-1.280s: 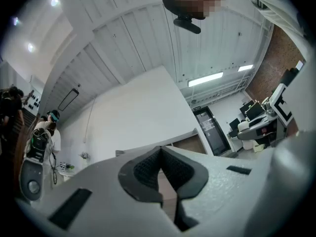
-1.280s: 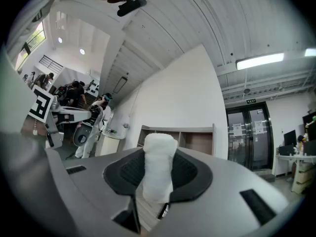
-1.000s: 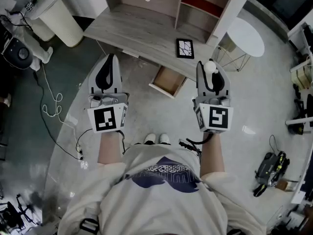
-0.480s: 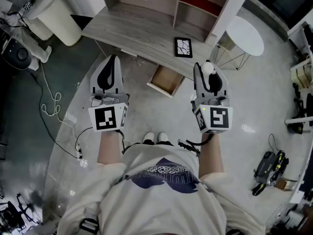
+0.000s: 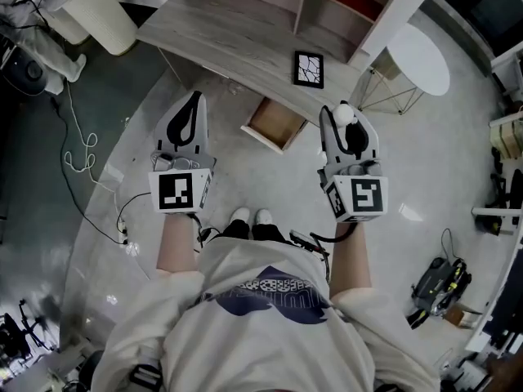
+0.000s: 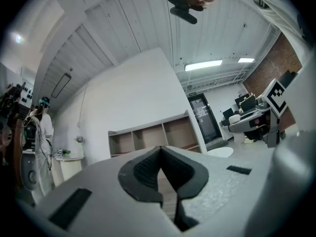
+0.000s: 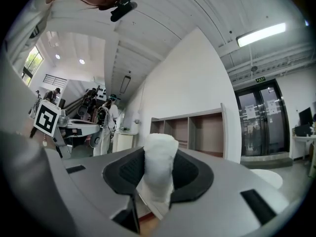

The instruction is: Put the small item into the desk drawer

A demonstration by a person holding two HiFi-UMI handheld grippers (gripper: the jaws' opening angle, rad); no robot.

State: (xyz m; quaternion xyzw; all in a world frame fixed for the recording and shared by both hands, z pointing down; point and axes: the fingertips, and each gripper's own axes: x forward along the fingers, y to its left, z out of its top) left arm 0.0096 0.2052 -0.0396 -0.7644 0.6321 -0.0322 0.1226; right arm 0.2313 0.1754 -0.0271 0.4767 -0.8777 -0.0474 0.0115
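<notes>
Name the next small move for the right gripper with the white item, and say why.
Probably move the right gripper forward and to the left, until it is over the open desk drawer. The white item sits between its jaws, which are opening, yet in the head view the gripper lies to the right of the drawer, so a release here would likely miss it.

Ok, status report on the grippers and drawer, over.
Left gripper shut, empty. Right gripper jaws opening, white item between them. Drawer open, nothing seen blocking it.
</notes>
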